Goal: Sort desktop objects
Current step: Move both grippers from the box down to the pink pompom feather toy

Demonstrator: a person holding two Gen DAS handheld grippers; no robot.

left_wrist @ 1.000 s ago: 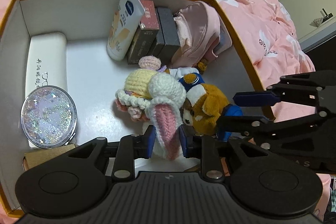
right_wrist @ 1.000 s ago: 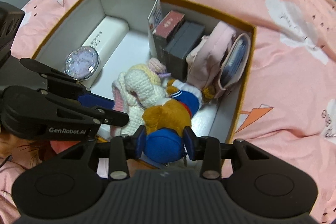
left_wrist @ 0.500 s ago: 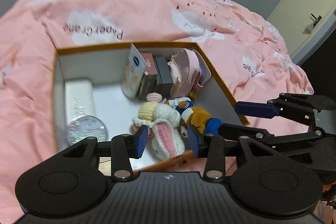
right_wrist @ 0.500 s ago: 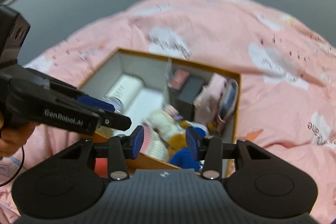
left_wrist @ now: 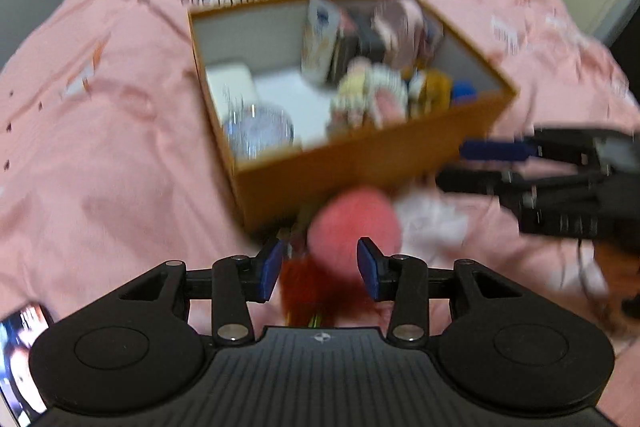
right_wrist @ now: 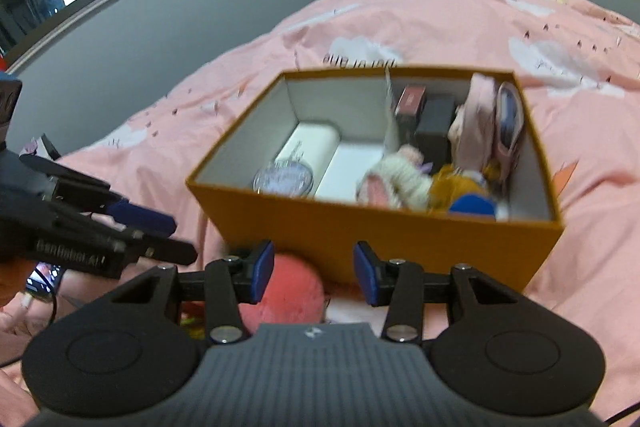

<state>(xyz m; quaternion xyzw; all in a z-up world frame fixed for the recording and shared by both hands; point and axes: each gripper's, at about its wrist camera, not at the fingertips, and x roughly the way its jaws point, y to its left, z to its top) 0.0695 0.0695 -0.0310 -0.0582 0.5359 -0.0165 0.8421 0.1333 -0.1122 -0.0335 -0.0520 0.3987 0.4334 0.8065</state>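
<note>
Sitting on the pink bedspread (right_wrist: 440,23), the orange box (right_wrist: 360,227) held a crocheted bunny (right_wrist: 394,179), brown plush dog (right_wrist: 460,187), glittery compact (right_wrist: 284,179), white case (right_wrist: 308,143) and pink pouch (right_wrist: 472,131). The left gripper (left_wrist: 320,269) and right gripper (right_wrist: 314,273) had just been opening; both hung empty outside it, above a pink plush ball (left_wrist: 354,227).

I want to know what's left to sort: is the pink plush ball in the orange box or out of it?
Out. The pink plush ball lies on the bedspread against the orange box's near outer wall.
</note>
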